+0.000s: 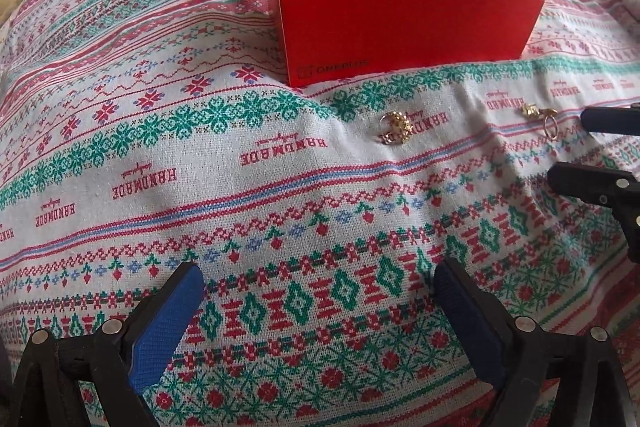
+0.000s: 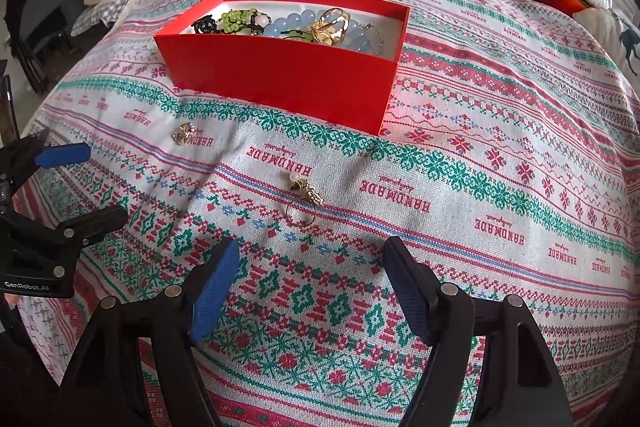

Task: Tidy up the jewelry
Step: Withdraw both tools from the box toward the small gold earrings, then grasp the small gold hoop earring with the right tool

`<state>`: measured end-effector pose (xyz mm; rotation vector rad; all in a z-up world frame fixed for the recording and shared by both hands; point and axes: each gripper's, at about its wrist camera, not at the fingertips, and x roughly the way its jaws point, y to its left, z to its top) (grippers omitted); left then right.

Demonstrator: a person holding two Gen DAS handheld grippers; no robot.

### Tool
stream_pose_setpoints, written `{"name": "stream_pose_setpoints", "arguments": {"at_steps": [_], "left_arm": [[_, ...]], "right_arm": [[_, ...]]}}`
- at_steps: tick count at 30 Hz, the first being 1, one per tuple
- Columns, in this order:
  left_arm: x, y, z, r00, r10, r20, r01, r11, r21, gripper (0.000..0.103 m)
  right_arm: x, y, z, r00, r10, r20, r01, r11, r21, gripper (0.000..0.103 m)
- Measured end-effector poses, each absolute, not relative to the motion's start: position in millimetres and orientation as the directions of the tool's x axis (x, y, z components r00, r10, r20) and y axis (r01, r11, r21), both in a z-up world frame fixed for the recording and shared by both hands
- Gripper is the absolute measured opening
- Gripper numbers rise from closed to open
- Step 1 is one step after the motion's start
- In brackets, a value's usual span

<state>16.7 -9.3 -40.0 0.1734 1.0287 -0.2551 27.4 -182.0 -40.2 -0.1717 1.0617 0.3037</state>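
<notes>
Both grippers spread, empty: left gripper (image 1: 318,323), right gripper (image 2: 310,291). Thin gold ring (image 2: 301,213) on patterned woven cloth (image 2: 480,267), frame centre, just beyond right gripper. Red cardboard box (image 2: 280,83) above. Risk: thin ring slips, soft cloth bunches under the pinch.

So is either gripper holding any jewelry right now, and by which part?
Nothing is held. Left gripper and right gripper are both open and empty.

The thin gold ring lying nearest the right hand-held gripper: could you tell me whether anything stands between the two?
Nothing visible does. The right hand-held gripper is open, and only bare patterned cloth lies between it and the thin gold ring. A small gold charm sits just beyond the ring, toward the red box.
</notes>
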Motion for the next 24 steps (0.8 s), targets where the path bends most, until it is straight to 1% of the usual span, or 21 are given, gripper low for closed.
{"name": "stream_pose_setpoints", "arguments": {"at_steps": [5,8,10,11,13,14,16,17,19,20,24], "left_arm": [[13.6,-6.5,-42.2,0.51,-0.139,-0.849,0.304,0.952,0.027,0.1],[12.8,-6.5,-45.0,0.514,-0.138,-0.847,0.305,0.952,0.029,0.102],[13.7,-6.3,-45.9,0.51,-0.14,-0.849,0.305,0.952,0.027,0.102],[13.7,-6.4,-46.1,0.508,-0.139,-0.85,0.304,0.952,0.026,0.103],[13.9,-7.1,-46.3,0.506,-0.135,-0.852,0.299,0.954,0.026,0.103],[14.4,-7.0,-46.5,0.506,-0.134,-0.852,0.297,0.954,0.026,0.103],[15.0,-6.6,-46.7,0.505,-0.134,-0.853,0.294,0.955,0.025,0.103],[16.5,-6.1,-46.4,0.504,-0.134,-0.853,0.293,0.956,0.022,0.103],[16.9,-7.0,-46.5,0.502,-0.133,-0.854,0.292,0.956,0.023,0.103],[17.0,-7.6,-46.4,0.503,-0.133,-0.854,0.295,0.955,0.025,0.103],[18.5,-6.3,-44.4,0.499,-0.142,-0.855,0.301,0.954,0.017,0.103]], "right_arm": [[32.5,-175.4,-40.4,0.477,0.153,-0.865,-0.328,0.945,-0.014,0.076],[34.7,-171.9,-40.8,0.492,0.143,-0.859,-0.329,0.944,-0.031,0.071],[36.2,-169.8,-40.4,0.499,0.139,-0.856,-0.328,0.944,-0.038,0.061],[36.6,-170.4,-40.2,0.501,0.138,-0.854,-0.328,0.944,-0.04,0.059],[38.0,-169.2,-40.0,0.504,0.137,-0.853,-0.329,0.944,-0.042,0.048],[38.3,-168.6,-40.1,0.505,0.136,-0.852,-0.331,0.943,-0.045,0.046],[38.4,-166.5,-40.3,0.505,0.138,-0.852,-0.34,0.939,-0.049,0.037],[38.2,-164.8,-40.3,0.503,0.142,-0.853,-0.346,0.937,-0.048,0.035],[37.9,-161.8,-40.5,0.497,0.15,-0.854,-0.358,0.933,-0.045,0.023],[37.8,-160.4,-40.3,0.494,0.151,-0.856,-0.364,0.93,-0.046,0.021],[35.8,-162.3,-39.2,0.493,0.153,-0.856,-0.362,0.931,-0.042,0.021]]}}
